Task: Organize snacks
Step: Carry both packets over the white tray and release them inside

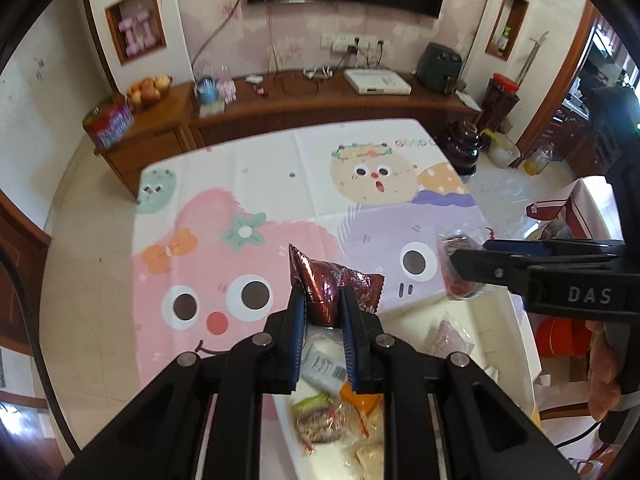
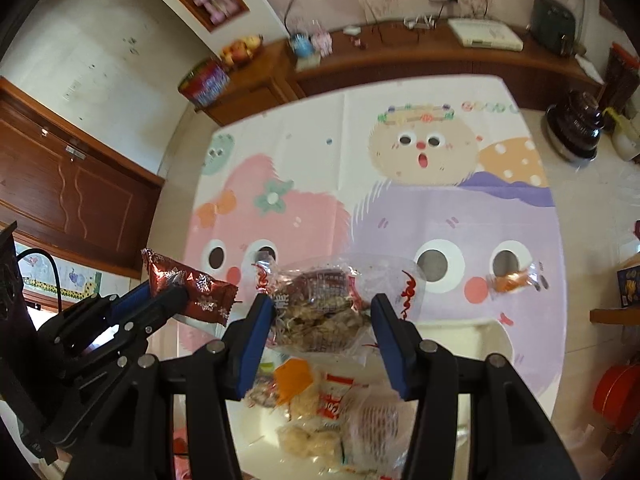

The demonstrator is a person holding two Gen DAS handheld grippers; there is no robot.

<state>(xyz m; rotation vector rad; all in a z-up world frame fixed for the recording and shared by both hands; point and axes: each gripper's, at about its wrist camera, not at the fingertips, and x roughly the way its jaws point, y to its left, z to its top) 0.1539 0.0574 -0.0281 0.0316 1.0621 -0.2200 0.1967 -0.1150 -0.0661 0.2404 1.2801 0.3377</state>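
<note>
A cartoon-printed tablecloth point(image 2: 400, 152) is covering the table, and near its front edge a white tray point(image 2: 492, 332) is holding the pile of loose snacks point(image 2: 324, 408). Above that pile the person is carrying one packet in each tool. The right gripper point(image 2: 322, 320) is holding a clear bag of brown snack pieces point(image 2: 320, 308) with its jaws set fairly wide, the blue pads pressing on the bag's two sides. The left gripper point(image 1: 320, 320) is pinching a dark red foil packet with snowflakes point(image 1: 332, 284) by its lower end, jaws drawn narrow. One small orange wrapped sweet point(image 2: 514, 280) is lying apart on the cloth.

The step in hand looks like carrying both packets away from the tray to wherever each kind belongs. To do it well, the person should be keeping the two packets from brushing each other. The loose, crinkly bag seems likely to slip, so steady pressure and a level carry should help. The foil packet, gripped by one end, is hanging free and may swing; slow movement suits it.
</note>
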